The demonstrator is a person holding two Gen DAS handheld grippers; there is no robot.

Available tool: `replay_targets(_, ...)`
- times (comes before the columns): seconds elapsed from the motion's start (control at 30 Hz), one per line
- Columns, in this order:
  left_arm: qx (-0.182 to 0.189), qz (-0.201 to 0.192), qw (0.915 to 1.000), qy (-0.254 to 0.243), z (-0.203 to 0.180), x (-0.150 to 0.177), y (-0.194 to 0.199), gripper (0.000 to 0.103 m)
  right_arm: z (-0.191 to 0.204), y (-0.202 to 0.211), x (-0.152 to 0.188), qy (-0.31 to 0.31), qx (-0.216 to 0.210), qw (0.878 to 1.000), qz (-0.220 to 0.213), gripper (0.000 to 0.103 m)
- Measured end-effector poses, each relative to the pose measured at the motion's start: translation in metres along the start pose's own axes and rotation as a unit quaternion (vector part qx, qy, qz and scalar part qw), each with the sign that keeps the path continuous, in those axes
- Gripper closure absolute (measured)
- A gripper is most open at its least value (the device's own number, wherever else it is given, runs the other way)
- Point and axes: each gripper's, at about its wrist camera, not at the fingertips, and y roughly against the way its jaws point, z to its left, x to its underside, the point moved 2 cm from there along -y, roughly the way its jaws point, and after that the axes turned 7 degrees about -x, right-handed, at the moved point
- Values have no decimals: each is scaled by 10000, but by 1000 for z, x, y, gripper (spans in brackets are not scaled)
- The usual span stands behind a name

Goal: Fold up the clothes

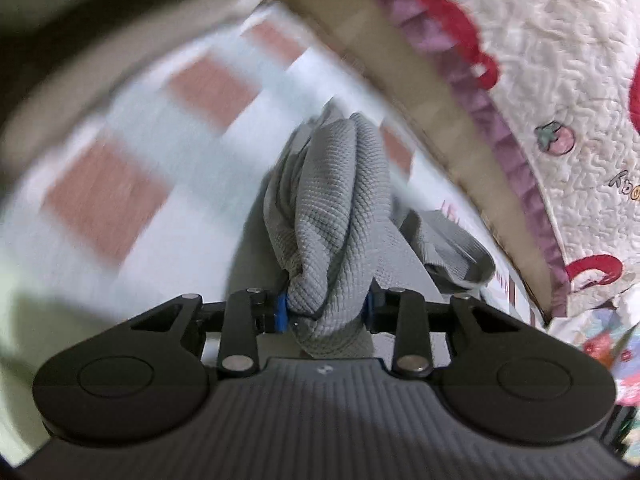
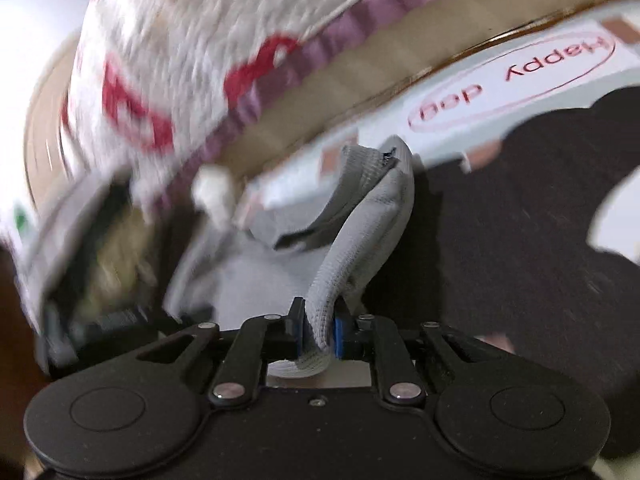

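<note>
The left gripper [image 1: 326, 312] has its jaws clamped on a thick bunch of the grey knit garment [image 1: 332, 200], which hangs away from it above the checked sheet [image 1: 108, 196]. The right gripper [image 2: 320, 330] pinches a thinner ribbed edge of the same garment, near the quilt [image 2: 192, 40] at the far side. The knit looks soft, light and stretchy, so it will likely sag and bunch; holding it by hems or corners, spread well apart, should keep it flat.
</note>
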Motion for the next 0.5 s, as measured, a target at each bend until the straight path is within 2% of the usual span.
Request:
replay_targets(0.07,-65,64,10000,-15,1,1,-3,70,-8,-3,15,58,133,9997,193,86)
replay_targets(0.2,-159,87,9998,-86,-2,-2,-7,69,-17,-2,9,-69,29,9997,238,86)
replay_targets(0.27,-123,116,9999,4,2,-2,-8,68,-17,-2,9,52,234,9991,351,82)
replay_targets(0.3,-64,151,9998,111,4,-3,-9,68,-17,-1,9,152,383,9984,382,76)
replay_targets(0.37,33,231,9992,321,10,-4,-11,67,-14,2,5,558,664,9955,385,70)
replay_targets(0.5,14,255,9991,336,10,-4,-12,66,-1,13,-12,1597,1068,9811,222,69)
